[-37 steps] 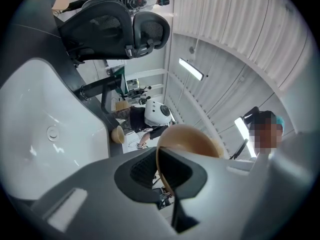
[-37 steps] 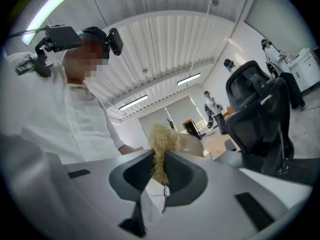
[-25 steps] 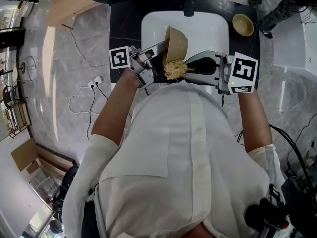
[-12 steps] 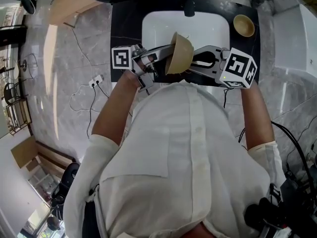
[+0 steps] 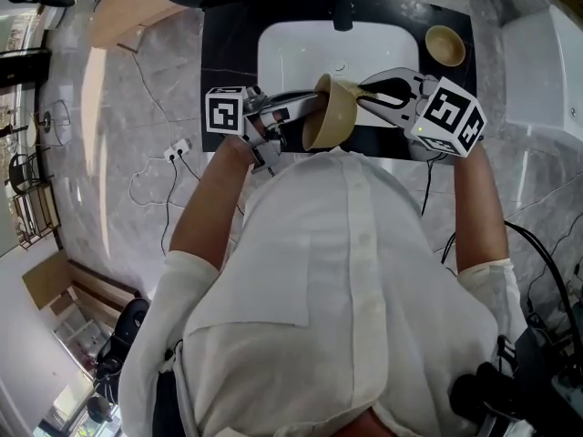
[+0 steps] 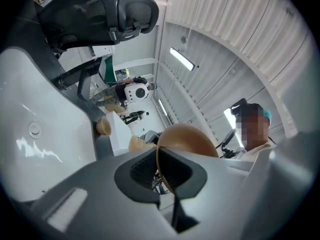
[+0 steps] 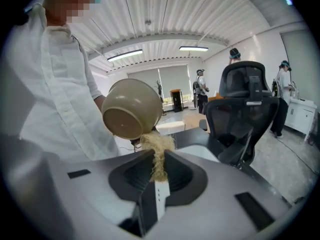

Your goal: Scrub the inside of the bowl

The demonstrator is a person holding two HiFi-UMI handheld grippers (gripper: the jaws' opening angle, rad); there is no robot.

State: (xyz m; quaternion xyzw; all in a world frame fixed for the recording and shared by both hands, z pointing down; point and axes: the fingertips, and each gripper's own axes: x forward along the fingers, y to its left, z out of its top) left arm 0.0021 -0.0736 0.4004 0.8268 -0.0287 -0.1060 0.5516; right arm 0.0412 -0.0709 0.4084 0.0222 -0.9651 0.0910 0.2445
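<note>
bowl (image 5: pixel 326 116): over sink (image 5: pixel 291 53), rim pinched in left gripper (image 6: pixel 165 166) | right gripper (image 7: pixel 159 173): clamped on fibre scrubber (image 7: pixel 158 151) | change: scrubber swung from bowl's near side to far rim; bowl re-tilted | judged: scrubber at the edge, inside not yet reached

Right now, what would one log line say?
left gripper: shut on bowl rim | right gripper: shut on scrubber | scrubber: at bowl's edge | bowl: tilted over sink edge
</note>
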